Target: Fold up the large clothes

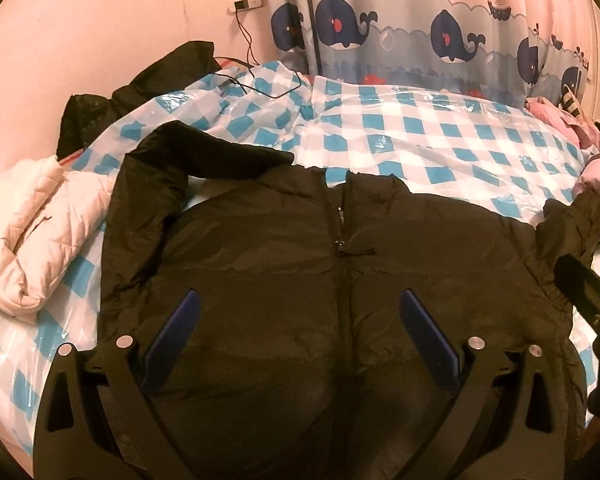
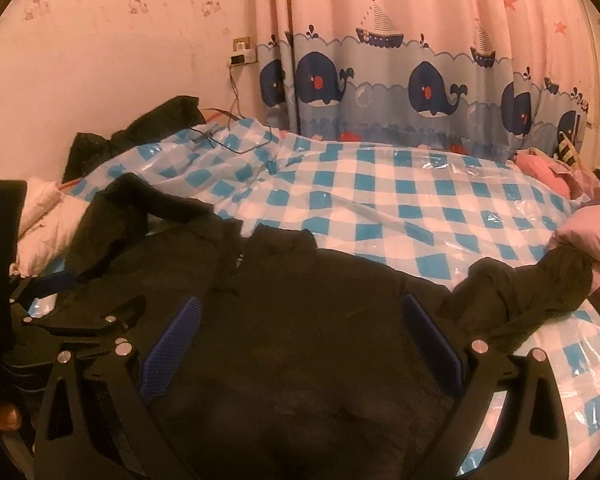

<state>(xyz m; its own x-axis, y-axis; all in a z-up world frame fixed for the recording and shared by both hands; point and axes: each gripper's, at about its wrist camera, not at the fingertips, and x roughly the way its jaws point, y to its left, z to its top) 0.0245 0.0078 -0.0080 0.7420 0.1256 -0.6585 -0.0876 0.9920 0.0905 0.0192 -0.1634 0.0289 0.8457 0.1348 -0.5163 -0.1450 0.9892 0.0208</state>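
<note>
The black jacket lies front up, zipped, across the near half of the bed, which is covered in a blue-and-white checked sheet, collar toward twelve o'clock and sleeves out toward nine and three. The left gripper hangs over the jacket's chest with its blue fingers spread wide on either side of the zip, gripping nothing, though whether they touch the cloth I cannot tell. The right gripper hovers over the jacket's three o'clock half, its fingers equally wide apart and empty, with the crumpled sleeve at its two o'clock and a cream quilted coat lying off at nine.
</note>
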